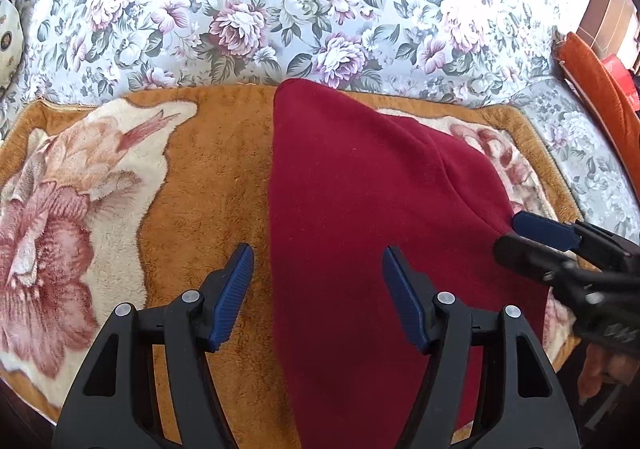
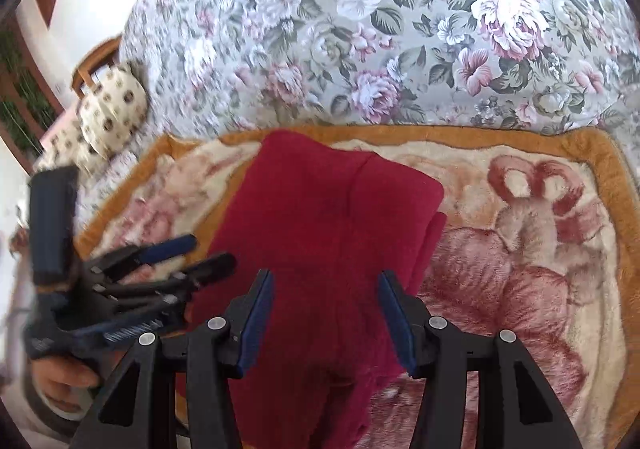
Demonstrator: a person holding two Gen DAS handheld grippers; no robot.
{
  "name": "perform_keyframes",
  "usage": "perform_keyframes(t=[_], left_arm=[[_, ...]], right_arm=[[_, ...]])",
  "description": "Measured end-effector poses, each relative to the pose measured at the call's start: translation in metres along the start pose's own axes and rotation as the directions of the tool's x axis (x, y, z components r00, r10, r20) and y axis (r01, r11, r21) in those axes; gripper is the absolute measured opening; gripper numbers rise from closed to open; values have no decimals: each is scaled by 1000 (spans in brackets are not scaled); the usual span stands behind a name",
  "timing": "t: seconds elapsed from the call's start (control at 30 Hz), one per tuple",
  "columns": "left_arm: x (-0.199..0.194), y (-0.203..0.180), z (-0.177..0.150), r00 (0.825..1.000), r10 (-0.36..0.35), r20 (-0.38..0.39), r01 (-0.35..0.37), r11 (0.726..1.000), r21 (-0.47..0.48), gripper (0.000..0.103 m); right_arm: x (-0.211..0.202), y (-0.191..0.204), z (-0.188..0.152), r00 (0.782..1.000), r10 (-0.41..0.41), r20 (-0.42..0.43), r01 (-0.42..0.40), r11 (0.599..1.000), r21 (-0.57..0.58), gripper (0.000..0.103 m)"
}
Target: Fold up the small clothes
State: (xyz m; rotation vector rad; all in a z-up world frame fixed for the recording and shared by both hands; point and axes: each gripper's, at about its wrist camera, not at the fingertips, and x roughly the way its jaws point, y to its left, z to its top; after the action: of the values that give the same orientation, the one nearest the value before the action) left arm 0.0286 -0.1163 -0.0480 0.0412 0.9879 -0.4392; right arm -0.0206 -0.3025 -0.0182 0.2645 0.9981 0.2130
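Tongs, left and right, both wide open, empty, over red garment.

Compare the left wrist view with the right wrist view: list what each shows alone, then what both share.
Left wrist only: an orange cushion at the right edge.

Right wrist only: a spotted cream pillow, a wooden chair behind it, and the blanket's pink bow motif.

Both: the dark red garment lying on the orange-bordered plush blanket, the floral sofa cover, and both open grippers, left gripper and right gripper, hovering over the garment.
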Motion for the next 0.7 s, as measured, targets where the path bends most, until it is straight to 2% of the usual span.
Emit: perform_keyframes(t=[0.1,0.2,0.4,0.7], left_arm=[[2,-1,-1,1000,11,2,-11,1000,-1,67],[4,-3,-1,1000,25,3,-25,1000,3,67],[-3,-6,-3,996,85,36,-85,996,8,67],[-31,-2,-9,984,140,107,-139,990,-17,67]], right_arm=[[16,-3,-9,990,-135,-42,132,989,-67,52],[28,-14,-17,992,-95,-80,93,995,-30,52],[14,-9,-18,996,-78,-40,78,997,-13,52],[-24,12,-11,987,-143,68,144,989,-11,52]])
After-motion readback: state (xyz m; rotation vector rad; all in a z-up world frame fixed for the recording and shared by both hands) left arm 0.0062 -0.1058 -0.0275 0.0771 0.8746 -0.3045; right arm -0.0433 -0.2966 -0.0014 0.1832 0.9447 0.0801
